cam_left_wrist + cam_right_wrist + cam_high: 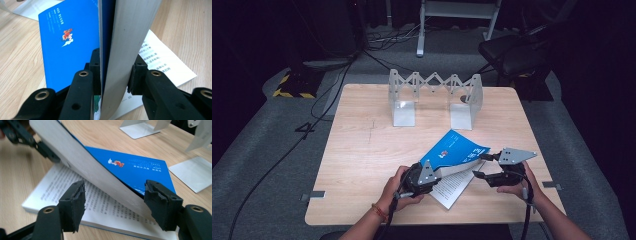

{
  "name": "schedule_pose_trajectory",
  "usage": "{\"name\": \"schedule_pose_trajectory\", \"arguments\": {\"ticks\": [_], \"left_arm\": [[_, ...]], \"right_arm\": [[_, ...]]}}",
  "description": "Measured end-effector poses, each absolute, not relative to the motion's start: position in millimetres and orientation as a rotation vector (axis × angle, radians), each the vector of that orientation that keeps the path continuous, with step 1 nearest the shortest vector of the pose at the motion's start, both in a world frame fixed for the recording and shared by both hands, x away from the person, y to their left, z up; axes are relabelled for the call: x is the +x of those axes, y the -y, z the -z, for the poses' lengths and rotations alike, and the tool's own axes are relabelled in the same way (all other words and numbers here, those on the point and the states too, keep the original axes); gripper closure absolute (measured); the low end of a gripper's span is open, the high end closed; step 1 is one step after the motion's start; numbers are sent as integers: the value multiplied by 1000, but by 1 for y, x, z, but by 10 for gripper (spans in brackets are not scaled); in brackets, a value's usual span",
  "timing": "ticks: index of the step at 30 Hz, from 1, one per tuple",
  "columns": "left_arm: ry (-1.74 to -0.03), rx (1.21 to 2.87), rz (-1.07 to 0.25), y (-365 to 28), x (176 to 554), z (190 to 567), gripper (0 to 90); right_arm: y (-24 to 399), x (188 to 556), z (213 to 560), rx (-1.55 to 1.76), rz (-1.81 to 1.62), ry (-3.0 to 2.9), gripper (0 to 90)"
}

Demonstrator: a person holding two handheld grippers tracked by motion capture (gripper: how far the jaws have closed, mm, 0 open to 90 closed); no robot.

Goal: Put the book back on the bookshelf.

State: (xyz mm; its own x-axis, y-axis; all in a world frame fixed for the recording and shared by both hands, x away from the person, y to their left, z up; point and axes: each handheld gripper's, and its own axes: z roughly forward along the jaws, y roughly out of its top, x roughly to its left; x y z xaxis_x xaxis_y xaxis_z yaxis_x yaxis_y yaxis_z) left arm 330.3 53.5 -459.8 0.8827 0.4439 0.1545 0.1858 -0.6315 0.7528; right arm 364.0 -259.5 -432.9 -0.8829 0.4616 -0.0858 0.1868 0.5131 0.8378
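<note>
Book (455, 159) lies open on the desk (362, 150), near edge. My left hand-held gripper (115, 75) pinches the lifted cover and page block; I keep that clamp firm. My right hand-held gripper (115, 202), jaws spread around the page edge, should close squarely.

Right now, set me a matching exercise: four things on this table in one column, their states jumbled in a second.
Things:
1. left claw
2. right claw
3. book
4. rack

States:
A. stands at the table's far side
B. lies open, blue cover lifted
C. open, beside the page edges
D. shut on a thick sheaf of pages

Pairs: 1-D, 2-C, 3-B, 4-A
</note>
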Motion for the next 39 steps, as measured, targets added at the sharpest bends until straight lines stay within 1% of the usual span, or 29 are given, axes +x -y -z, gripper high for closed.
{"name": "schedule_pose_trajectory", "arguments": {"ticks": [4,6,16,22,24,25,26,30,34,35,39], "left_arm": [[-457,2268,-408,-62,332,459,691],[-460,2274,-406,-66,333,459,683],[-459,2281,-402,-84,333,460,668],[-469,2284,-394,-94,336,459,659],[-473,2283,-390,-97,336,459,651],[-475,2284,-390,-99,337,459,647],[-478,2283,-391,-100,337,459,645],[-487,2274,-388,-103,337,458,641],[-488,2277,-382,-105,338,459,641],[-482,2275,-380,-106,339,458,641],[-491,2270,-371,-108,340,458,638]], "right_arm": [[254,369,440,453,-1276,-2506,347],[253,372,442,415,-1293,-2512,362],[254,383,441,423,-1285,-2502,320],[246,389,455,360,-1259,-2574,317],[244,392,461,349,-1201,-2573,317],[245,394,462,345,-1194,-2571,324],[245,396,464,343,-1173,-2563,349],[250,406,468,358,-1208,-2562,366],[249,404,468,313,-1207,-2543,387],[249,403,468,305,-1200,-2539,383],[244,402,470,285,-1193,-2542,295]]}}
